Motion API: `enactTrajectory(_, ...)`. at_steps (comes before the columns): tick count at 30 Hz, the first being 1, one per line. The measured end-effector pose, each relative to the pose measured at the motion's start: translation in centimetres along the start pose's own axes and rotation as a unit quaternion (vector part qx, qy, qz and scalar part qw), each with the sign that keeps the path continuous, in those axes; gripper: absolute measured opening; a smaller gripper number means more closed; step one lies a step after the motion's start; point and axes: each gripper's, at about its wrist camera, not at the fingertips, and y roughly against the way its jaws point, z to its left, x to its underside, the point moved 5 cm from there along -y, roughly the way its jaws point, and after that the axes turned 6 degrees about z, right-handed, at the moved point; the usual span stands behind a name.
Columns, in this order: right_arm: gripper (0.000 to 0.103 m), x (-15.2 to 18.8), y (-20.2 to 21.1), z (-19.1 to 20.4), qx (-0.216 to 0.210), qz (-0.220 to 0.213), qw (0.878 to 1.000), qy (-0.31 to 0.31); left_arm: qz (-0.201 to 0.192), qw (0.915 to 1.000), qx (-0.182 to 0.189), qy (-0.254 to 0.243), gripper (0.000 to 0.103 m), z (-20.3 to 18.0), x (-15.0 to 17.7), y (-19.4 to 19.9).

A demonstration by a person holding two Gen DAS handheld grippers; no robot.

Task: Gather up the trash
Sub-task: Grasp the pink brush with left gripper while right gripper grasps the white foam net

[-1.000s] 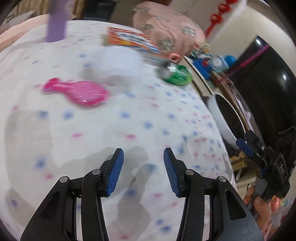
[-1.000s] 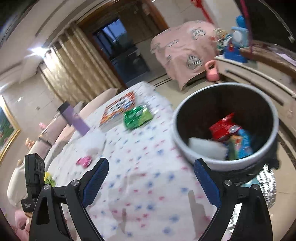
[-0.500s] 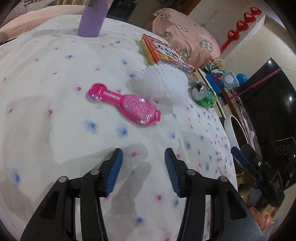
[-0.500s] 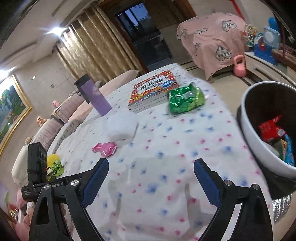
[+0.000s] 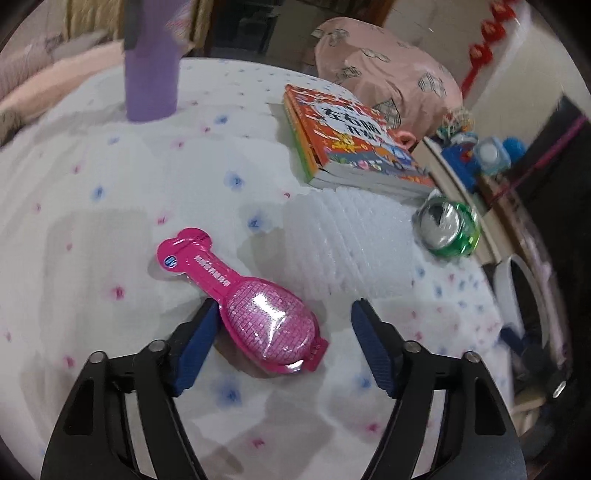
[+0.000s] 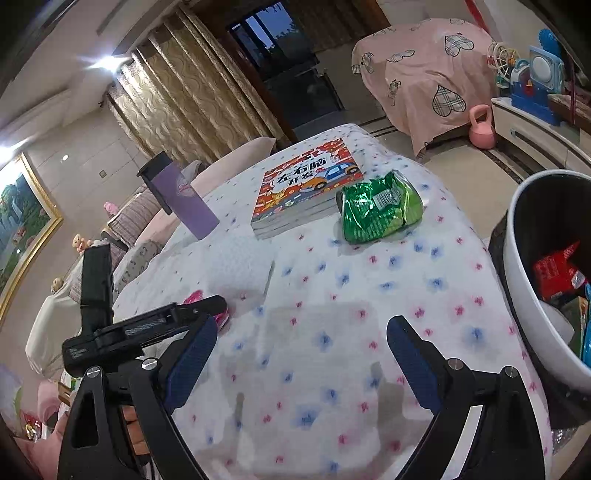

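Gold patterned curtains (image 6: 173,92) flank dark window (image 6: 284,33) — pink heart-print cover (image 6: 424,77) over furniture, framed painting (image 6: 26,229) on wall.

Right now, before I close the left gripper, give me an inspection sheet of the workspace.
Surface: table under a white tablecloth with blue and pink flower print, wrinkled.
Job's things: pink wrapper shaped like a brush, lying flat; crumpled green snack bag beside the book; white foam sheet; white trash bin at the table's edge, already holding red and blue wrappers.
Clutter: orange picture book; purple bottle, upright.
Grippers: left gripper open, its left finger touching the pink wrapper; right gripper open, empty, over bare cloth.
Cables: nothing seen.
Surroundings: pink kettlebell on the floor, pink heart-print cover, gold curtains, toys on a shelf.
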Motion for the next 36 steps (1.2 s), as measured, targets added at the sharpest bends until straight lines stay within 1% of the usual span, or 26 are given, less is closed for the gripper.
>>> enactTrajectory(1,0.094,-0.3,-0.2,0.1,-0.002,0.0,1.0,0.001,-0.004,0.9996,-0.019,-0.022,0.048,0.0,0.3,0.0)
enactTrajectory(2,0.094,-0.6,-0.5,0.2,-0.004,0.0,1.0,0.001,-0.006,0.9993,-0.018,-0.033,0.048,0.1,0.6,0.2)
enactTrajectory(5,0.093,-1.5,-1.9,0.8,-0.019,0.007,1.0,0.006,-0.001,0.9993,0.019,-0.033,0.047,1.0,1.3,0.9)
enactTrajectory(7,0.084,-1.7,-3.0,1.4,-0.031,0.017,0.999,0.009,0.01,0.9981,0.055,-0.028,0.047,1.9,2.0,1.8)
enactTrajectory(10,0.077,-2.2,-5.2,2.5,-0.054,0.041,0.998,0.011,0.023,0.9954,0.09,-0.024,0.047,2.3,3.2,2.8)
enactTrajectory(11,0.076,-2.3,-5.8,2.8,-0.059,0.046,0.997,0.011,0.025,0.9945,0.099,-0.023,0.047,2.4,3.5,3.2)
enactTrajectory(13,0.076,-2.5,-7.2,3.2,-0.065,0.056,0.996,0.007,0.031,0.9931,0.112,-0.019,0.047,2.6,4.4,3.7)
enactTrajectory(16,0.075,-2.9,-9.1,3.5,-0.07,0.065,0.995,-0.001,0.035,0.9928,0.111,-0.029,0.047,2.3,5.2,4.0)
enactTrajectory(17,0.071,-2.9,-9.5,3.5,-0.075,0.067,0.995,-0.004,0.037,0.9926,0.109,-0.037,0.047,2.0,5.4,4.0)
enactTrajectory(18,0.05,-2.9,-9.8,3.7,-0.078,0.07,0.994,-0.004,0.041,0.9926,0.105,-0.046,0.047,1.7,5.7,4.1)
enactTrajectory(19,0.026,-2.8,-10.0,3.9,-0.073,0.075,0.994,0.001,0.042,0.9931,0.098,-0.05,0.048,1.6,5.9,4.2)
enactTrajectory(21,0.025,-2.5,-9.5,4.2,-0.068,0.07,0.995,0.009,0.044,0.9935,0.093,-0.049,0.049,1.5,6.0,4.3)
enactTrajectory(23,0.022,-2.2,-8.4,4.4,-0.07,0.059,0.996,0.015,0.046,0.9946,0.085,-0.039,0.055,1.5,6.0,4.3)
enactTrajectory(24,0.021,-2.0,-8.0,4.4,-0.068,0.056,0.996,0.018,0.044,0.9948,0.085,-0.035,0.055,1.5,5.9,4.2)
enactTrajectory(26,0.021,-1.6,-6.8,4.2,-0.068,0.049,0.996,0.017,0.038,0.996,0.076,-0.025,0.055,1.5,5.7,4.0)
enactTrajectory(28,0.021,-1.1,-5.6,3.8,-0.066,0.043,0.997,0.01,0.03,0.9968,0.071,-0.021,0.053,1.6,5.5,3.7)
enactTrajectory(29,0.021,-0.8,-4.9,3.5,-0.067,0.04,0.997,0.007,0.024,0.9974,0.064,-0.022,0.038,1.5,5.5,3.7)
enactTrajectory(30,0.021,-0.4,-4.2,3.3,-0.068,0.037,0.997,0.003,0.023,0.9978,0.057,-0.026,0.031,1.3,5.6,3.5)
enactTrajectory(31,0.021,-0.2,-3.8,3.1,-0.068,0.035,0.997,0.0,0.019,0.9978,0.058,-0.027,0.028,1.1,5.6,3.5)
enactTrajectory(32,0.021,0.1,-3.1,2.8,-0.066,0.031,0.997,-0.004,0.017,0.9977,0.06,-0.026,0.019,1.0,5.7,3.7)
enactTrajectory(34,0.021,0.7,-1.8,2.2,-0.061,0.023,0.998,-0.012,0.005,0.997,0.07,-0.032,0.013,0.4,5.6,4.4)
enactTrajectory(36,0.021,1.3,-0.4,1.3,-0.057,0.015,0.998,-0.022,0.005,0.996,0.079,-0.042,0.013,-0.5,5.7,4.8)
